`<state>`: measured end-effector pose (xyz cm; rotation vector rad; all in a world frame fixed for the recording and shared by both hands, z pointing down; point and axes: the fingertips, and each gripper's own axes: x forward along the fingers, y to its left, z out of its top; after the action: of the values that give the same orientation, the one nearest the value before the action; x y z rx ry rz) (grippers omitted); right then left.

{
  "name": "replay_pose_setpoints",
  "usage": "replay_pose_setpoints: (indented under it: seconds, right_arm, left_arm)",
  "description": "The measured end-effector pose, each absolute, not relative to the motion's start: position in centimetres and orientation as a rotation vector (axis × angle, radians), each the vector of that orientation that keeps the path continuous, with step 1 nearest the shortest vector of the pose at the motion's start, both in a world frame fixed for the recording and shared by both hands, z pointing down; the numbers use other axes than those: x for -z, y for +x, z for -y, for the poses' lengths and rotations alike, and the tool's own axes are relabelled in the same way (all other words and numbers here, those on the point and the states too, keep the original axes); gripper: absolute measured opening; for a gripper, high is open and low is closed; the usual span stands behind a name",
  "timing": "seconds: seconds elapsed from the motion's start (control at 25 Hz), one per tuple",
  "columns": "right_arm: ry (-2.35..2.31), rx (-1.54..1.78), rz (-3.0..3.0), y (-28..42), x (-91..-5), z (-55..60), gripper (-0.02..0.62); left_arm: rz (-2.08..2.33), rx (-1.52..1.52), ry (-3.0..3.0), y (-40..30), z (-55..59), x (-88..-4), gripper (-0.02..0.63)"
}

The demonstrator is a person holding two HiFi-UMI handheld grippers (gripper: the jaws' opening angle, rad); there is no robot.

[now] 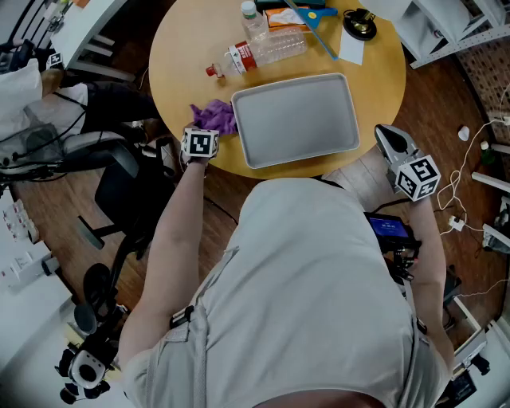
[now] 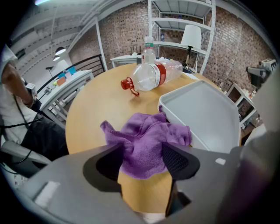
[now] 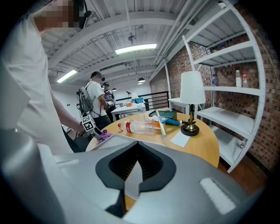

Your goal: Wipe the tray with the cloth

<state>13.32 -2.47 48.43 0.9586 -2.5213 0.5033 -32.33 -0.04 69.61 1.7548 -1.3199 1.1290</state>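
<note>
A crumpled purple cloth (image 1: 213, 117) (image 2: 146, 142) lies on the round wooden table, touching the left edge of the empty grey tray (image 1: 295, 119) (image 2: 205, 109). My left gripper (image 1: 207, 130) (image 2: 142, 159) is low at the table's near left edge. It is open wide, and the cloth's near part lies between its jaws without being squeezed. My right gripper (image 1: 389, 139) (image 3: 136, 168) hovers off the table's near right edge, beside the tray's right corner. It is shut with nothing in it; only a thin sliver shows between its pads.
Beyond the tray lie a clear plastic bottle (image 1: 259, 52) (image 2: 153, 74) with a red cap, a blue tool (image 1: 315, 20), a white paper (image 1: 351, 48) and a lamp base (image 1: 360, 24) (image 3: 190, 127). An office chair (image 1: 119, 171) stands at the left, white shelves (image 1: 446, 24) at the right. People (image 3: 94, 103) stand far behind.
</note>
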Motion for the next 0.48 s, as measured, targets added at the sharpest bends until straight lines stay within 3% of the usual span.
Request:
replay_pose_setpoints:
  seconds: [0.08, 0.2, 0.48]
  right_arm:
    - [0.971, -0.507, 2.517, 13.6, -48.9, 2.7, 0.003]
    - [0.994, -0.518, 2.517, 14.0, -49.1, 2.5, 0.003]
    - [0.977, -0.53, 2.552, 13.8, -49.1, 2.2, 0.003]
  left_arm:
    - [1.259, -1.132, 1.768, -31.9, 0.4, -70.7, 0.216]
    - [1.225, -1.118, 1.762, -31.8, 0.8, -71.1, 0.151]
    - [1.318, -0.85, 1.773, -30.9, 1.5, -67.8, 0.103]
